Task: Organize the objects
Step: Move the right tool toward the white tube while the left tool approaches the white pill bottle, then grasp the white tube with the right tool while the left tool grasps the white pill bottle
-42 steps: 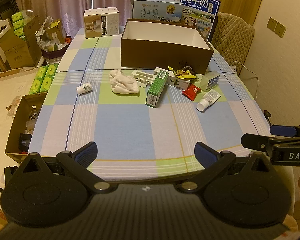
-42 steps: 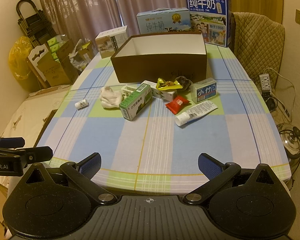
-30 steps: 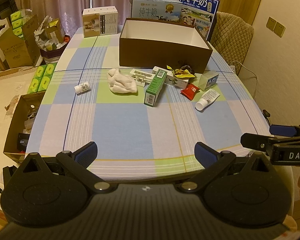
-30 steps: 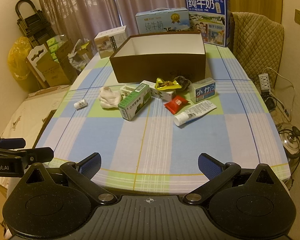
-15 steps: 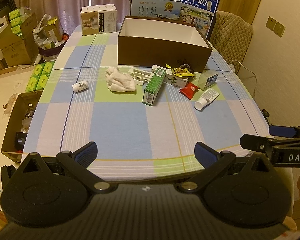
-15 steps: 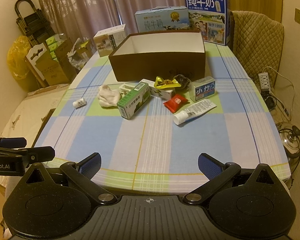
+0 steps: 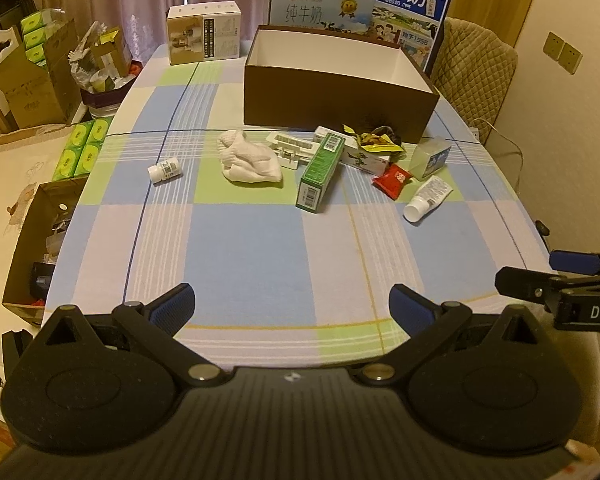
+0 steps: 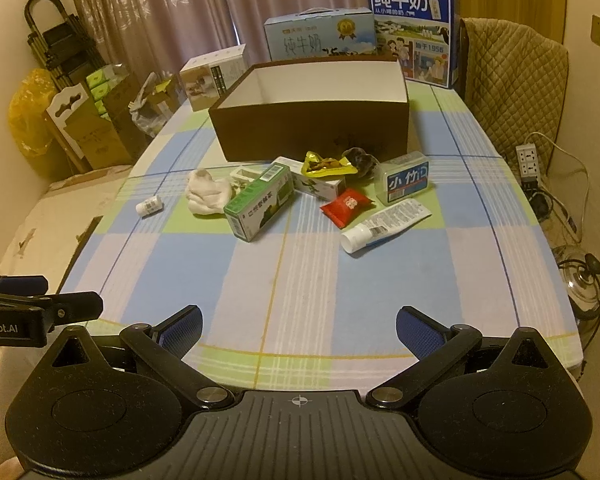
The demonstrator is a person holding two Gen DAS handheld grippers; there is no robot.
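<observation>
Clutter point(image 8: 300, 196) lies scattered before empty brown box point(image 8: 312, 136).

tablecloth point(image 8: 300, 280): woven cloth, matt, checked in blue, green and lilac
brown box point(image 8: 312, 136): matt cardboard outside, smooth white paper lining
green carton point(image 8: 260, 204): printed card, slight sheen
white rag point(image 7: 250, 158): soft crumpled cloth
tube point(image 8: 386, 222): smooth white plastic
red sachet point(image 8: 346, 206): glossy foil
gripper pads point(image 7: 174, 308): blue ribbed rubber on matt black plastic arms
chair cover point(image 8: 516, 76): quilted cloth
</observation>
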